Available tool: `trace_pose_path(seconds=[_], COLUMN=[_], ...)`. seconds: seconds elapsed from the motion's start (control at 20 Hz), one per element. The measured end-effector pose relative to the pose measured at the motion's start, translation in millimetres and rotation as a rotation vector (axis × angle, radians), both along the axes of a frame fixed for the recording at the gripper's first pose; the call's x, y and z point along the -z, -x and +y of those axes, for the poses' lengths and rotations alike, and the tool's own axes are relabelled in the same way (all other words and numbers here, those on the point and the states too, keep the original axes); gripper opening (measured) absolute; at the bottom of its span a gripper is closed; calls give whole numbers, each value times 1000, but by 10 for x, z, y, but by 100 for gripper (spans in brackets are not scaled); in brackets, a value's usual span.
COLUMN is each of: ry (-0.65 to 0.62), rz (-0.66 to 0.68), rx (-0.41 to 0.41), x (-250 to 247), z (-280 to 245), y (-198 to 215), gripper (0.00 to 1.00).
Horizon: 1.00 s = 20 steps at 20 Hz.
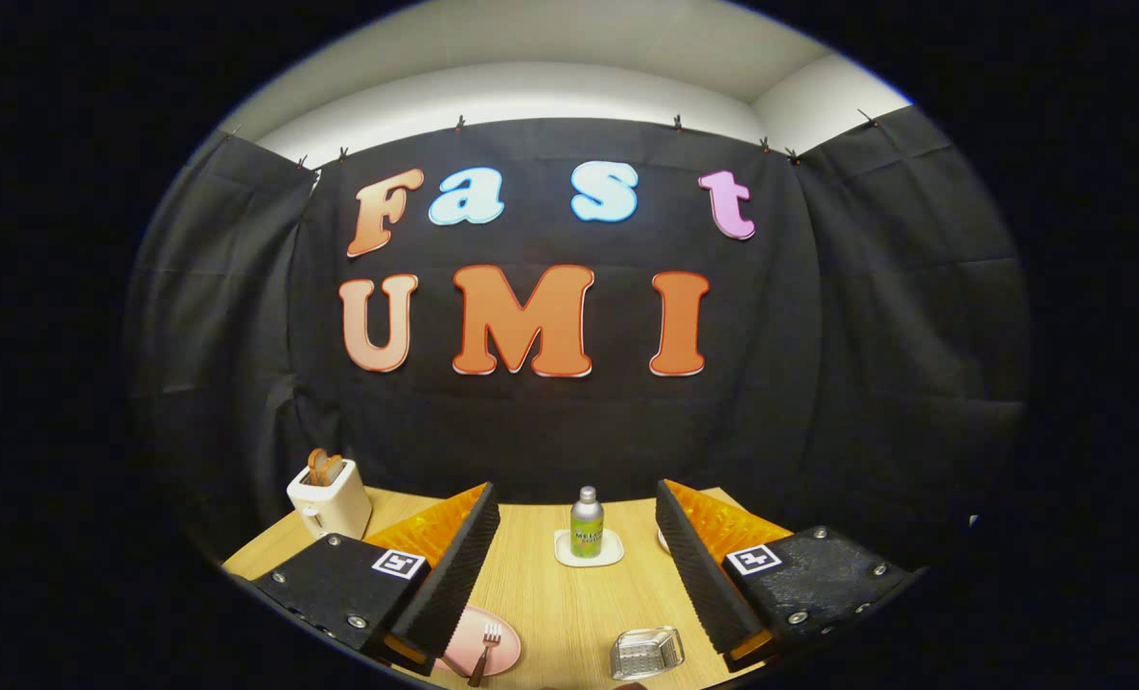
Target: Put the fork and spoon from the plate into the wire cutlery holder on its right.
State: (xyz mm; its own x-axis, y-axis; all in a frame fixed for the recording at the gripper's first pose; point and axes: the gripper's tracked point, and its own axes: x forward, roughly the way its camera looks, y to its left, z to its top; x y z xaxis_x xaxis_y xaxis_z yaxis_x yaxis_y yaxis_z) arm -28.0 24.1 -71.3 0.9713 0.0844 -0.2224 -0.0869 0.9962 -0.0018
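Gripper point(577, 565) hung level above the table point(569, 599), fingers spread wide and empty. Below and between them lay the pink plate point(502, 652) with the fork point(486, 648) near the left finger, and the wire cutlery holder point(646, 654) near the right. A bottle point(586, 522) stood ahead.

The label on the bottle point(586, 529) is too small to read. The gripper point(576, 493), fingers wide apart, carries two square coded markers.
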Motion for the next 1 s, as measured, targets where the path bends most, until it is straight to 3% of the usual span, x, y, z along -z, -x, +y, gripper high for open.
trace_pose_path(seconds=[0.6,1.0], ry=[70,176], rz=[410,666], rx=[-152,-269], x=[1183,1945], z=[606,939], y=[223,461], gripper=[97,88])
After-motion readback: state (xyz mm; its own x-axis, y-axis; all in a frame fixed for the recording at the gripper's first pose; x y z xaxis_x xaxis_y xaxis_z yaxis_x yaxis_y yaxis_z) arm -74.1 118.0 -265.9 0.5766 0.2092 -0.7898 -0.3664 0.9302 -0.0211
